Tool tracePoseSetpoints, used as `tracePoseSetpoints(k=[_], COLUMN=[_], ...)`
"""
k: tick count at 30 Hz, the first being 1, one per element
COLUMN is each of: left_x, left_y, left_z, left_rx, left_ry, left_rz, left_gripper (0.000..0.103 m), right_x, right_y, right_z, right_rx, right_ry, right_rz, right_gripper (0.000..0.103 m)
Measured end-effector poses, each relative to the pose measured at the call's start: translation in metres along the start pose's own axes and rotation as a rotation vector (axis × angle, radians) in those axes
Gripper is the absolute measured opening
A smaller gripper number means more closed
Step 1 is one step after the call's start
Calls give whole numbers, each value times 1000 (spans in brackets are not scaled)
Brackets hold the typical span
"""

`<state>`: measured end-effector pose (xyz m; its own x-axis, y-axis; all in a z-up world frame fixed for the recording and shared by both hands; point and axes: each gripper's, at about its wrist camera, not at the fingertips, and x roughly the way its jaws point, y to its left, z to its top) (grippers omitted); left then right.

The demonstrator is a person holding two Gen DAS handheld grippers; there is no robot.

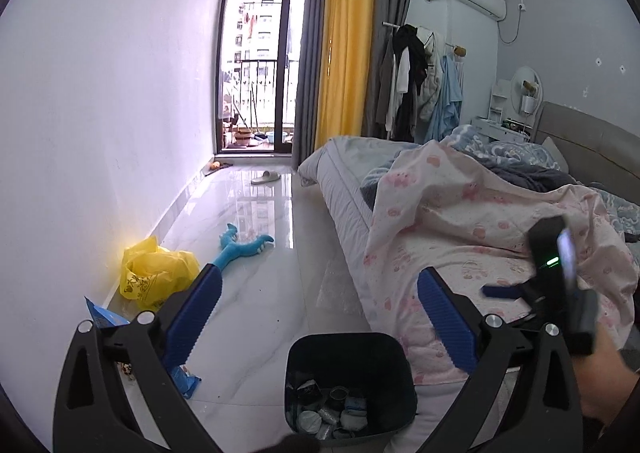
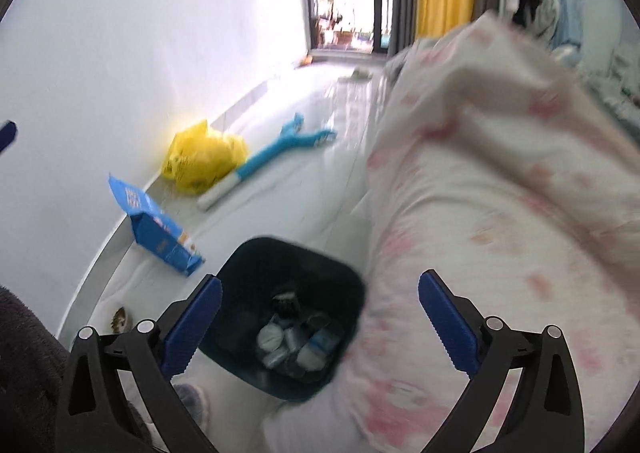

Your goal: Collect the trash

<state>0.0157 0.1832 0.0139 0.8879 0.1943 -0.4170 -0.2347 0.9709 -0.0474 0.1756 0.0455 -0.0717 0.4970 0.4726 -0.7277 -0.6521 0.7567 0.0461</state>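
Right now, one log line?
left tongs open, empty | right tongs open, empty | bin holds trash | yellow bag, blue box on floor

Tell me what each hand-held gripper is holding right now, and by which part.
Nothing is held. The left hand-held gripper and the right hand-held gripper are both open and empty above the dark trash bin, which already contains trash.

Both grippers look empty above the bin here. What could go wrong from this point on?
The right wrist view is motion-blurred, so a fast reach by the right gripper could knock the dark trash bin beside the bed. The blue carton and yellow plastic bag lie against the wall and might be missed.
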Motion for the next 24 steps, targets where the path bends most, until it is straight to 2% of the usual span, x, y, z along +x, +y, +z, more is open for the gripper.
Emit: tracePoseSetpoints(k=[7, 10, 13, 16, 19, 24], left_x=[-39, -48, -52, -48, -42, -36], left_y=[-14, -22, -39, -49, -55, -62], left_z=[6, 4, -2, -10, -18, -34], left_rx=[13, 30, 73, 71, 65, 62], left_ry=[-94, -100, -99, -87, -72, -58], left_rz=[24, 23, 14, -11, -16, -47], left_gripper=[100, 100, 100, 100, 100, 100], right_x=[-101, -145, -186, -216, -232, -245], right_y=[-41, -55, -76, -89, -107, -128], right_z=[-23, -36, -55, -72, -91, -119], right_rx=[78, 92, 159, 178, 207, 249], right_ry=[-204, -285, -364, -404, -408, -424], right_rz=[-66, -124, -167, -235, -270, -284], right_gripper=[100, 100, 100, 100, 100, 100])
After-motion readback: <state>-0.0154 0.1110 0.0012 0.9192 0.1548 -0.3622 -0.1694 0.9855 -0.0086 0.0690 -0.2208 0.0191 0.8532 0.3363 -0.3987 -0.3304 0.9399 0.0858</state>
